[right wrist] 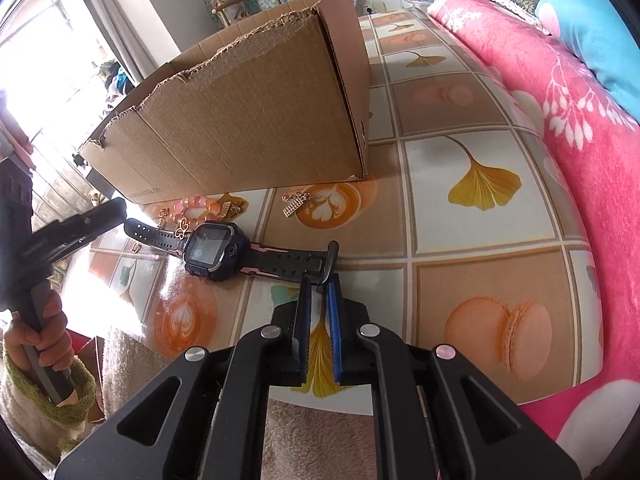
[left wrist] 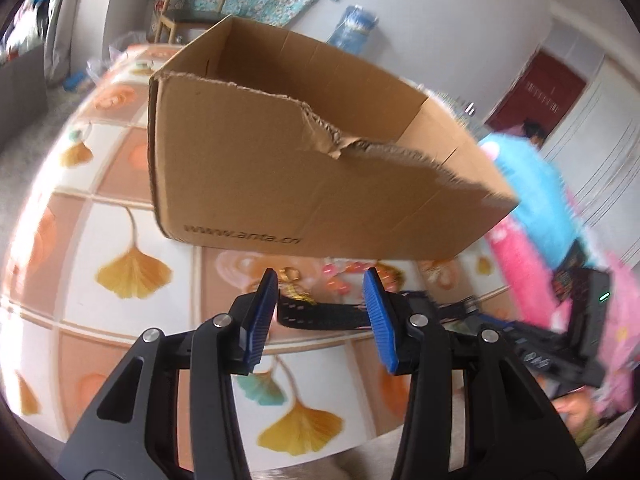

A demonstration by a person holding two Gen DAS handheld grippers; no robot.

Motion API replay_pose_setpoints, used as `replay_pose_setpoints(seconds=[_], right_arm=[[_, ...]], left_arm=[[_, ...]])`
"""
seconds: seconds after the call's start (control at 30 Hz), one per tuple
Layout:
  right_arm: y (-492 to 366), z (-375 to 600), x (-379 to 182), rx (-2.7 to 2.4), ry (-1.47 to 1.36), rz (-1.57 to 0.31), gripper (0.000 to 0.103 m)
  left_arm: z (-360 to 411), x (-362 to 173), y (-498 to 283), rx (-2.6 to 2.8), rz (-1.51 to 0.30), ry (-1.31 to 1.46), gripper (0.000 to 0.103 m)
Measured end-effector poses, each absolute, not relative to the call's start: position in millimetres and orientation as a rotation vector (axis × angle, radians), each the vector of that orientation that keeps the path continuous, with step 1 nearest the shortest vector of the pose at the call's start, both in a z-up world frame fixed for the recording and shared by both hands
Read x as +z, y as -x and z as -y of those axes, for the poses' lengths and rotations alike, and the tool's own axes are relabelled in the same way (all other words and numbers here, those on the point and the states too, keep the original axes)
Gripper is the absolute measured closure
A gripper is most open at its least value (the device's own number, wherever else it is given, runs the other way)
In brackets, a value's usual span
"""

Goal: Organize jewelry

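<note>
On the counter [right wrist: 480, 280], before the cardboard box [right wrist: 248, 120], the watch [right wrist: 214, 252] lies flat; the right gripper [right wrist: 319, 292] pinches its strap tip. That thin hold could slip. The left gripper [left wrist: 320, 304] fingers stand spread, empty.

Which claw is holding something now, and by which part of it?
The right claw grips the watch by its strap end; the left claw is open, holding nothing.

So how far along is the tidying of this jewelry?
Nothing looks packed yet; the cardboard box interior isn't visible. In hand: the right gripper is shut on the strap end of the watch. The left gripper is open. Still on the table: the pink bead bracelet and gold charm.
</note>
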State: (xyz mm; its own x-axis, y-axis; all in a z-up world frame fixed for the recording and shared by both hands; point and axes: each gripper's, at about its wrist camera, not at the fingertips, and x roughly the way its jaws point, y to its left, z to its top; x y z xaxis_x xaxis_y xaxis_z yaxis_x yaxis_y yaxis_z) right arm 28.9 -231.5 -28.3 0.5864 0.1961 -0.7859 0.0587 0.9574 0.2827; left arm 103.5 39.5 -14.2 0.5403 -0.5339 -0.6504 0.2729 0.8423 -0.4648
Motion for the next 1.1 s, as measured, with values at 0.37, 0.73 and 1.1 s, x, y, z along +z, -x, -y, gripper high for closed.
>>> replay_pose_setpoints(seconds=[0.37,0.73,1.1], right_arm=[[-30.4,232.0,-28.3,0.081,-0.289,-0.940,0.094],[-30.4,231.9,-28.1,0.080,-0.286,-0.938,0.094],[-30.8,232.0,-27.4,0.081,-0.284,-0.937,0.094]], left_arm=[[-66.2,-35.8,-112.4,-0.587,-0.898,0.668,0.062],[-50.8,-31.1,-110.1,-0.537,-0.878,0.531,0.062],[-19.4,-31.8,-109.4,-0.531,-0.864,0.447,0.062]])
